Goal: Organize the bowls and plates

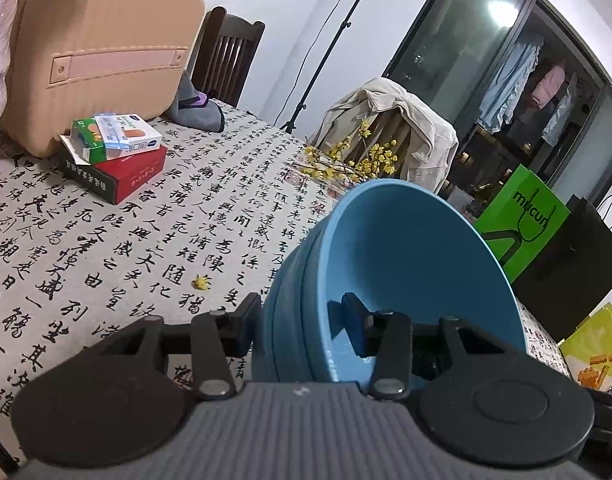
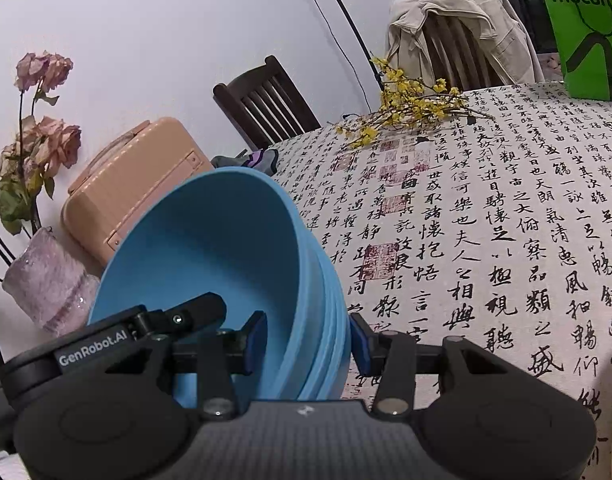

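Observation:
A stack of nested blue bowls (image 1: pixel 406 248) fills the lower middle of the left wrist view, its open side turned right. My left gripper (image 1: pixel 300 324) is shut on the stack's left wall, one pad outside and one inside. In the right wrist view the same blue bowls (image 2: pixel 226 240) open to the left. There my right gripper (image 2: pixel 308 340) is shut on the right wall, with the layered rims between its pads. The left gripper's black finger (image 2: pixel 198 312) reaches into the bowl from the left. Whether the stack's underside touches the table is hidden.
The table (image 1: pixel 154 240) has a calligraphy-print cloth. On it stand a peach suitcase (image 1: pixel 106 48), stacked boxes (image 1: pixel 118 152), a yellow flower branch (image 2: pixel 406 108), a green bag (image 1: pixel 522 220) and a pink vase of dried roses (image 2: pixel 46 280). Chairs stand behind, one draped with a beige jacket (image 2: pixel 458 20).

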### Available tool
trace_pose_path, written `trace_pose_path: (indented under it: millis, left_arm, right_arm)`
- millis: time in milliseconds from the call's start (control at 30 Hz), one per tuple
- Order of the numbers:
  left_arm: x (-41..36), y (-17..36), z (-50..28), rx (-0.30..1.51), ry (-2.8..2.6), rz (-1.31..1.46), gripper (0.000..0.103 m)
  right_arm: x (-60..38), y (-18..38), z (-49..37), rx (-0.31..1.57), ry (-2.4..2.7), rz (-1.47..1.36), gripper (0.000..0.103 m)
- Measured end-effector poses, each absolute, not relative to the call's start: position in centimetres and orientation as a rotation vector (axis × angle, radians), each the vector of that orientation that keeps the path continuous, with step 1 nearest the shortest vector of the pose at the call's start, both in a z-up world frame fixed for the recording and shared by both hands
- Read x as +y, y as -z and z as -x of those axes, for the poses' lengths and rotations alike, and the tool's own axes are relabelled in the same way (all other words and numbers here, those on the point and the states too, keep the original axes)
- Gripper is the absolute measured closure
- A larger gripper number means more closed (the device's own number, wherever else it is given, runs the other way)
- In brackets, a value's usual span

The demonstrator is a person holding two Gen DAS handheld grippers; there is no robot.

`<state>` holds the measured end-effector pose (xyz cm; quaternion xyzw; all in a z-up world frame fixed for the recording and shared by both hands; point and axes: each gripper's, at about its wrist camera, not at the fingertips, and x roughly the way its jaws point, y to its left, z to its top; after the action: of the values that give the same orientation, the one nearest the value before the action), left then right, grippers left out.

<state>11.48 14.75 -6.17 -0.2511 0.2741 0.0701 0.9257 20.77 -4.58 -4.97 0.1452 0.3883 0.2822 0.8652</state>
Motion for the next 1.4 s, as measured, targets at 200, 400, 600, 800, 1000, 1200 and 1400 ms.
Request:
trace_pose_path:
  millis: [200,400,600,800,1000,1200,1400]
  left_arm:
    - [14.0,5.9,-11.6,0.557,-0.135,0.506,0.058]
    - [13.1,5.5,-11.8,0.551,-0.123,0.496,0.058]
    - [12.1,5.1,-12.0,0.546,-0.111,0.486,0.058]
    - [11.0,4.7,-12.1,0.54,-0.098,0.476,0.059]
    - [9.9,4.2,-12.0,0.53,-0.084,0.462,0.059]
    - [8.8,3.8,-11.9,0.528,-0.074,0.447,0.059]
    - [7.7,3.4,-11.9,0.525,-0.065,0.434,0.059]
  right_arm:
    - [-5.5,4.8,-20.7,0.804,-0.582,-0.317,0.059]
    - [-6.5,4.6,-20.4,0.789,-0.574,-0.327,0.059]
    - [-7.6,4.3,-20.2,0.774,-0.565,-0.338,0.059]
    - [-8.7,4.0,-20.0,0.761,-0.556,-0.348,0.059]
    - [-10.0,3.6,-19.7,0.742,-0.548,-0.363,0.059]
    - [-11.0,3.5,-19.4,0.73,-0.54,-0.376,0.059]
    - [-12.1,3.4,-19.1,0.72,-0.536,-0.39,0.059]
